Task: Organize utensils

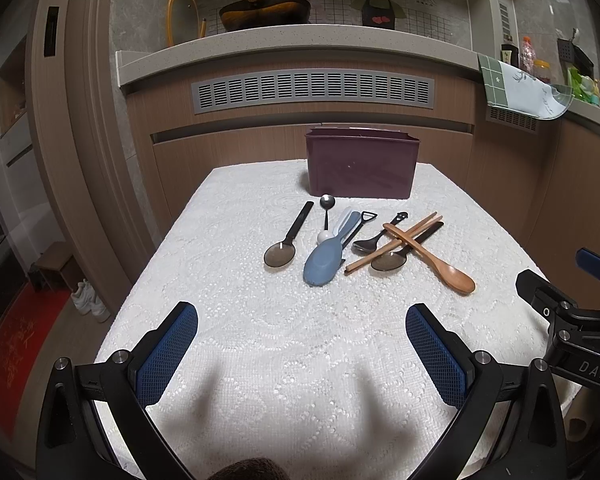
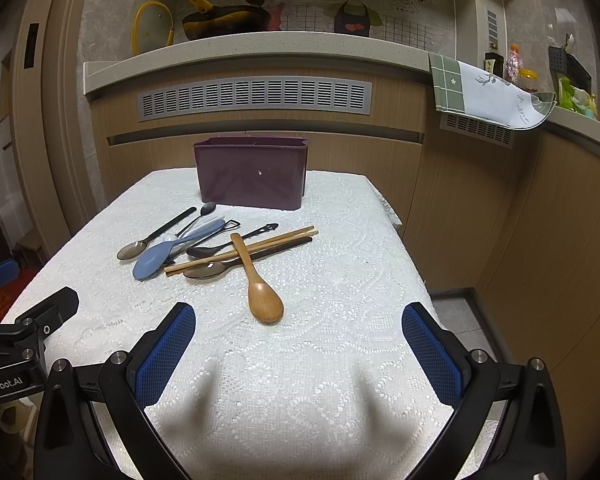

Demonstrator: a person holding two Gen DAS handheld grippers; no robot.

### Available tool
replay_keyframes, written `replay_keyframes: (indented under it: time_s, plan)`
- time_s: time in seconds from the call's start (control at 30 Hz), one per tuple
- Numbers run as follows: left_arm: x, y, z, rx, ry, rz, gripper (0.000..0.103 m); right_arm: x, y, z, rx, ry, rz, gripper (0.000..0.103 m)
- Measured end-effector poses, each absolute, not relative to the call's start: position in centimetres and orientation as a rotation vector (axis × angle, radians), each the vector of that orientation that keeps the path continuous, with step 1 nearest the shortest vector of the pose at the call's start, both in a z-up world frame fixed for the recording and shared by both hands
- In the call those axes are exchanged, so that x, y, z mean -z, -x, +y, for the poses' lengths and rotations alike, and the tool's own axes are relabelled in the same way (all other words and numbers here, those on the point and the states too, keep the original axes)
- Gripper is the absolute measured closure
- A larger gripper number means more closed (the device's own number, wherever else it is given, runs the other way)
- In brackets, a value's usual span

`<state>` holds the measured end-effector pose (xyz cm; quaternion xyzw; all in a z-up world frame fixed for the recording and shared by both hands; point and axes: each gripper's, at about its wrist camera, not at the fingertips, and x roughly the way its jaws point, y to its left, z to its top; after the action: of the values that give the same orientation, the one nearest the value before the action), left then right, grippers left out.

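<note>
1. My left tongs [image 1: 302, 354] hang released above the near part of the surface [image 1: 259, 360], blue pads spread wide with nothing between them.
2. My right tongs [image 2: 298, 354] are likewise released, pads wide apart over bare white lace cloth.
3. The utensils lie in a loose cluster ahead of both tongs, between them and the purple bin [image 1: 362, 164], which stands upright at the far edge of the surface.
4. From the left wrist view, the cluster sits ahead and slightly right of centre, well apart from my left tongs.
5. The wooden spoon [image 2: 257, 280] is nearest my right tongs: its bowl points toward me, just ahead of the gap and closer to the left pad; its handle crosses over the wooden chopsticks [image 2: 243, 250].
6. The blue rice paddle [image 1: 324, 262] lies with its broad end toward me, in the middle of the cluster.
7. A dark-handled spoon [image 1: 285, 242] lies alone at the left end, apart from the others.
8. A second dark spoon [image 1: 392, 260] lies under the chopsticks, and a smaller black spoon [image 1: 370, 242] rests just behind it.
9. A small metal spoon [image 1: 327, 210] lies nearest the bin, bowl toward it.
10. Each pair of tongs shows at the edge of the other's view, so they hover side by side.
</note>
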<state>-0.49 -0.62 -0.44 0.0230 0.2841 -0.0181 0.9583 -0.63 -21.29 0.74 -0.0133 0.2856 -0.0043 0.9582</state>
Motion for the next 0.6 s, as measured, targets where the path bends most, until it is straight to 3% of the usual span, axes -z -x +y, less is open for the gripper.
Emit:
replay_keyframes:
  time_s: [0.6]
  plan:
    - [0.47,0.46,-0.63,0.036,-0.046,0.578,0.0,-0.71,0.63,-21.34,0.01,0.028,0.58,0.0]
